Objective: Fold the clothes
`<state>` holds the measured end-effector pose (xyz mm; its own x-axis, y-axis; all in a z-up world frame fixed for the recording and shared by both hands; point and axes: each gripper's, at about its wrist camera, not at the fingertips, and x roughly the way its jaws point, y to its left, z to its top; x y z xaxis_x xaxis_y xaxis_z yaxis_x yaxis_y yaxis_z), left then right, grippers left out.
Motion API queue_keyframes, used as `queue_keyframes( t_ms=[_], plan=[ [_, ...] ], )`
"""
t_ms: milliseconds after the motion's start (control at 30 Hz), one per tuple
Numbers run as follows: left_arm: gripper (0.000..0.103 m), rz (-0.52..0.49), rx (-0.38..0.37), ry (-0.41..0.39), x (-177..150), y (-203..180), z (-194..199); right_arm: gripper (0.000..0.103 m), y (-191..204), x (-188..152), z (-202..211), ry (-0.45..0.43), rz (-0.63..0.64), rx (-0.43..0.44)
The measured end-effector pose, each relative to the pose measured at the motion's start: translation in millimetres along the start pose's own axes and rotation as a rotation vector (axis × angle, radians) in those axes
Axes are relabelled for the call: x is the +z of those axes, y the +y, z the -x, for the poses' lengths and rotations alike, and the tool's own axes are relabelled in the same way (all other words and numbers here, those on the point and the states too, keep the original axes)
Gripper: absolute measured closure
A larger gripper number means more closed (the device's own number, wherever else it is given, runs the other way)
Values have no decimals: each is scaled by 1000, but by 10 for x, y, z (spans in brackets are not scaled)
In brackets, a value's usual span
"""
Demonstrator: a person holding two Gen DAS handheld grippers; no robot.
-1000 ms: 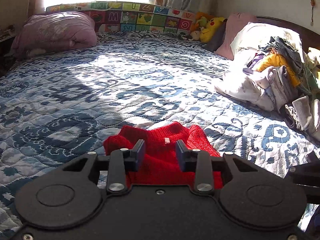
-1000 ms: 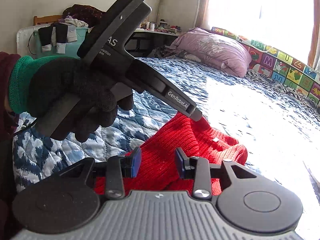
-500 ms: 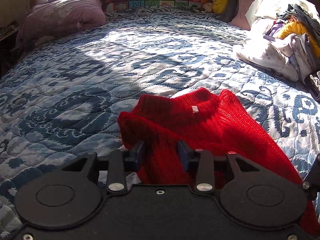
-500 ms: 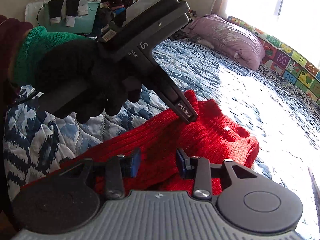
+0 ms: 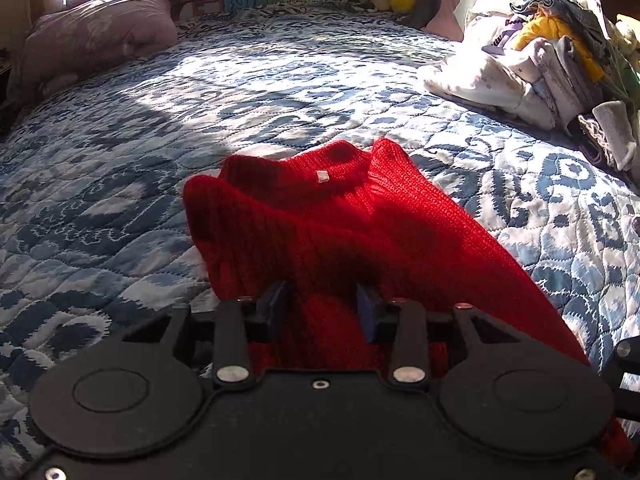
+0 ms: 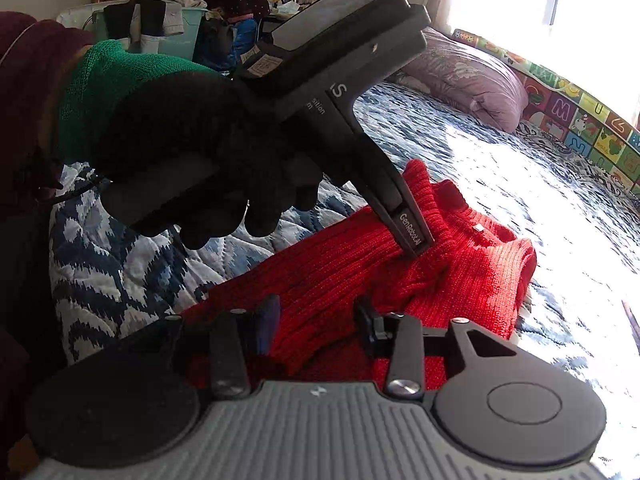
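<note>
Low over the bed (image 5: 200, 92), a red sweater (image 5: 320, 220) is seen spread on the blue patterned quilt, its collar with a small white tag (image 5: 322, 176) toward 12 o'clock in the left wrist view. The left gripper (image 5: 322, 308) is held with its fingers parted, red knit lying between them — whether the fabric is actually pinched cannot be told. The right gripper (image 6: 316, 320) is likewise parted over the sweater (image 6: 400, 280), with a fold of knit between its fingers and no firm grip visible. At 10 o'clock in the right wrist view, the left tool is gripped by a black-gloved hand (image 6: 192, 168), its tip touching the sweater. A pile of clothes (image 5: 552, 56) is heaped at 2 o'clock, a purple pillow (image 5: 96, 36) at 10 o'clock.
</note>
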<state>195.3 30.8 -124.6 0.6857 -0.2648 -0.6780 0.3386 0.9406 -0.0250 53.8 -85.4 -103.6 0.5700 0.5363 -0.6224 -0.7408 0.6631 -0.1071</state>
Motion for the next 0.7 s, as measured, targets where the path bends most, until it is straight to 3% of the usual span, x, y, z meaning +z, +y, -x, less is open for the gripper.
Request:
queue_keyframes(
  t_ms=[167,267,467,700],
  plan=[
    [64,118,-36,-54,-113,164,333,55,-438,-176,370,-60,-283,39],
    [49,242,-78,-55,-160,384,404,49,-884,-318,386,-69,-455,40],
    [35,460,-140,-47,-102,842,279,37,-1744,-522,108,-128,-800,80],
    [33,601,-196,-11,86,1310,-189,29,-2381,-409,-504,-166,-954,139]
  ],
)
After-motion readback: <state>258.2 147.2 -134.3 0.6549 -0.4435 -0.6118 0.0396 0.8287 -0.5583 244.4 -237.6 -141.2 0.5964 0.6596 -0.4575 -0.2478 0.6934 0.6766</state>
